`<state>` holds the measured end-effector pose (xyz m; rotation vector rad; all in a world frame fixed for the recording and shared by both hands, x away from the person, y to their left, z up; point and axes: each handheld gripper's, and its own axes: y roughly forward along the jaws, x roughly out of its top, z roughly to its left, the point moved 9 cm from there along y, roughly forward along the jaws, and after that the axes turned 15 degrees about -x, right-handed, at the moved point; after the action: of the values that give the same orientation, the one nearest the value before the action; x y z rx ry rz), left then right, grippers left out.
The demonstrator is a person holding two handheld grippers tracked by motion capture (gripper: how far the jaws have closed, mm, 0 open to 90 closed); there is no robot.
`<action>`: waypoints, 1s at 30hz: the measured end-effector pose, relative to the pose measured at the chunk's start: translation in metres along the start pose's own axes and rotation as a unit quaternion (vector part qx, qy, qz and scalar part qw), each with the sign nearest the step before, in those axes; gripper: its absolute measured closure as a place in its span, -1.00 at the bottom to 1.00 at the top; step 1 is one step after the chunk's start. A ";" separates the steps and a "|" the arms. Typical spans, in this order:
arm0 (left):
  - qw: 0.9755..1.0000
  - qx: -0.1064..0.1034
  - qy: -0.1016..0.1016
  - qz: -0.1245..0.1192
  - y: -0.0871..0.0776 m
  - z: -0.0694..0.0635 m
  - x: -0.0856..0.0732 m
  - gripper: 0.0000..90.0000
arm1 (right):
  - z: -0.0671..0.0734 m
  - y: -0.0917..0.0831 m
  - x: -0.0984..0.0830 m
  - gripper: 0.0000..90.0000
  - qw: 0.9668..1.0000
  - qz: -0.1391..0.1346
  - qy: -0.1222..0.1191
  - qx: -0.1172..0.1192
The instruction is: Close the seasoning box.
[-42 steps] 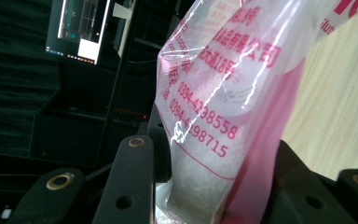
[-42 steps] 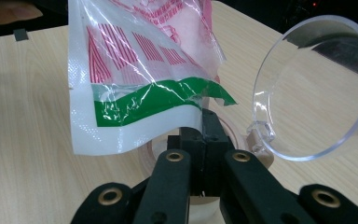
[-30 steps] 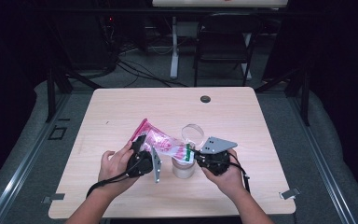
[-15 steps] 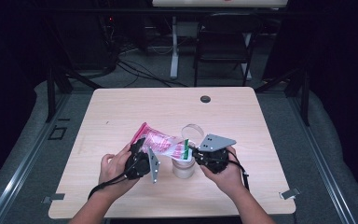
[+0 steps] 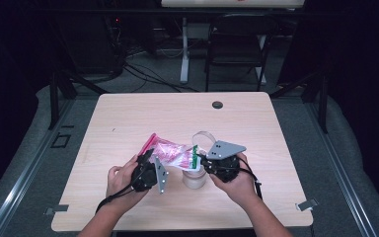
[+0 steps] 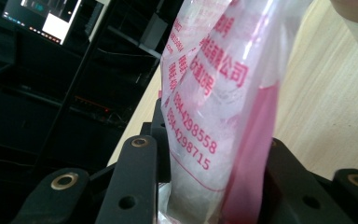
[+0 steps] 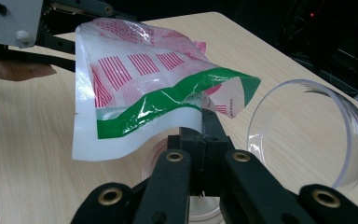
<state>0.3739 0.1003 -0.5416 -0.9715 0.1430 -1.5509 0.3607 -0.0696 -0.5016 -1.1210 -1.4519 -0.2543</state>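
A clear plastic bag [image 5: 172, 154] with red print and a green band hangs between both grippers above the table [image 5: 128, 118]. My left gripper [image 5: 146, 165] is shut on the bag's pink end [image 6: 214, 116], which sits pinched between its black jaws [image 6: 209, 144]. My right gripper [image 5: 203, 162] is shut on the white edge by the green band [image 7: 140, 79], jaws together [image 7: 205, 126]. A clear round jar [image 5: 195, 178] stands under the bag's green end; its rim [image 7: 200, 212] shows below my right jaws. The left gripper [image 7: 60, 28] shows beyond the bag.
A clear round lid [image 5: 205, 138] lies just behind the jar, seen on edge [image 7: 349, 135] in the right gripper view. A small black cap [image 5: 217, 104] sits near the table's far edge. A dark chair [image 5: 237, 44] and cables lie beyond the table.
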 end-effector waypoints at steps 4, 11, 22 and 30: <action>1.000 -0.003 -0.012 -0.012 0.003 -0.004 0.000 0.60 | 0.001 0.000 0.002 1.00 1.000 0.001 -0.002 0.002; 1.000 -0.011 -0.023 -0.014 0.004 -0.007 -0.003 0.61 | 0.003 0.000 0.003 1.00 1.000 0.003 -0.008 0.001; 0.998 -0.033 -0.039 -0.022 0.006 -0.017 -0.009 0.60 | 0.010 -0.001 0.007 1.00 1.000 0.002 -0.018 0.004; 0.996 -0.052 -0.064 -0.022 0.008 -0.022 -0.013 0.60 | 0.014 0.001 0.011 1.00 1.000 0.001 -0.021 0.009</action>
<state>0.3651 0.0999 -0.5670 -1.1600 0.1127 -1.5288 0.3540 -0.0538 -0.4965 -1.1191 -1.4879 -0.2177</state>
